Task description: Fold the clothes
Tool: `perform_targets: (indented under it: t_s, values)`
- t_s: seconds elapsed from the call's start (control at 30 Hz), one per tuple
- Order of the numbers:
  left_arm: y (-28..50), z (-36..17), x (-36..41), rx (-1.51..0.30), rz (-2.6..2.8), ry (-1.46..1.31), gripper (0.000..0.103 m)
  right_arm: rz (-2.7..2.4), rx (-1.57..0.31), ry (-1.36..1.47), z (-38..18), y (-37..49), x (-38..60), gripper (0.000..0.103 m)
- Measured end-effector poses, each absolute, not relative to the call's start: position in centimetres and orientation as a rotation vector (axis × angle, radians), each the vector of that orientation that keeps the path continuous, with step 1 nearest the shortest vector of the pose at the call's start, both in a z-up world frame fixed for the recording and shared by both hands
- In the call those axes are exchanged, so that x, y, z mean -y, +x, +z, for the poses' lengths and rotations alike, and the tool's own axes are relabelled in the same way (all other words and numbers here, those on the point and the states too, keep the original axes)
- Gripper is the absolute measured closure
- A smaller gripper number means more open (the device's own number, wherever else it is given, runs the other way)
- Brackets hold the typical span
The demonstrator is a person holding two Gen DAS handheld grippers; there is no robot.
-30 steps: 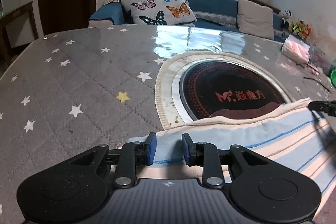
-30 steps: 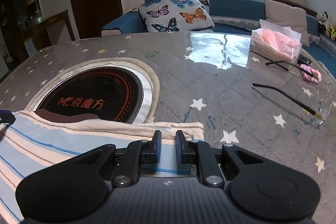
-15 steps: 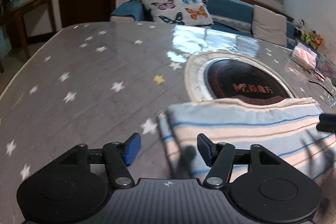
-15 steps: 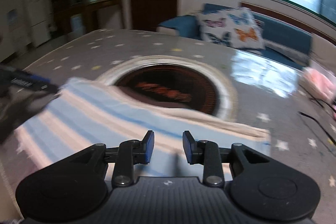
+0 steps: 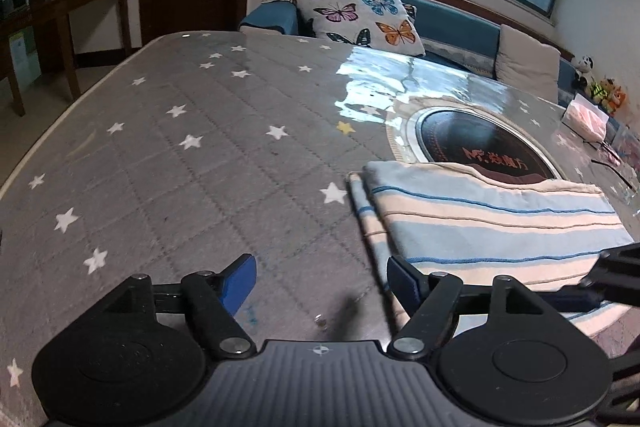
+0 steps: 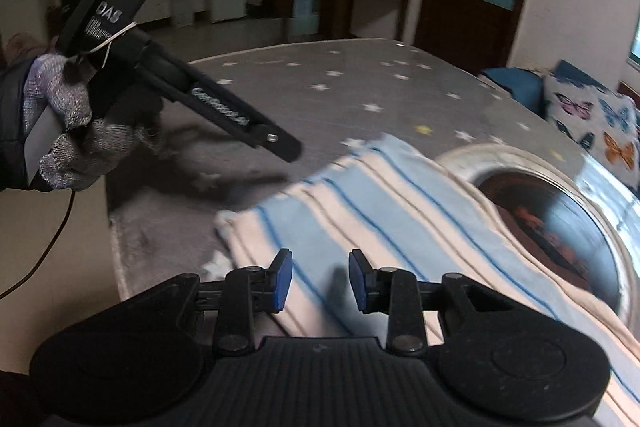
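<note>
- The striped cloth (image 5: 492, 223), pale blue and cream with thin dark-blue lines, lies folded flat on the grey star-patterned table (image 5: 208, 163), its far edge covering the near part of the round black hob (image 5: 476, 151) set in the tabletop.
- A narrower under-layer of the cloth shows along its left edge in the left wrist view.
- The left gripper (image 5: 322, 277) hangs over bare table just left of the cloth, jaws spread wide, nothing between them.
- The right gripper (image 6: 320, 281) hovers above the cloth with its blue pads (image 6: 282, 281) parted and empty; this view is blurred.
- A gloved left hand (image 6: 66, 131) grips the left tool's handle, seen from the right wrist camera.
- Beyond the table stand a butterfly cushion (image 5: 362, 15) on a blue sofa (image 5: 452, 23) and a pink tissue pack (image 5: 586, 115).
</note>
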State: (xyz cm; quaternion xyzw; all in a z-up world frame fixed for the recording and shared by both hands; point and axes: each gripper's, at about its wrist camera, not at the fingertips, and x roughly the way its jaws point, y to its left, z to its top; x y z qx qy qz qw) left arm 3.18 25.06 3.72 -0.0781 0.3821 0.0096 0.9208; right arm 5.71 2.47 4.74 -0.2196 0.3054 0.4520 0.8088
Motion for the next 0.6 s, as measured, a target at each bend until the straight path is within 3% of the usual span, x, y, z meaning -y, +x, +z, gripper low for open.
perform_targets:
  t_s: [0.6]
  values:
    - [2.6, 3.6, -26.0, -0.777, 0.01, -0.206, 0.028, 1.011, -0.634, -0.527, 4.3, 4.2, -5.9, 0.074]
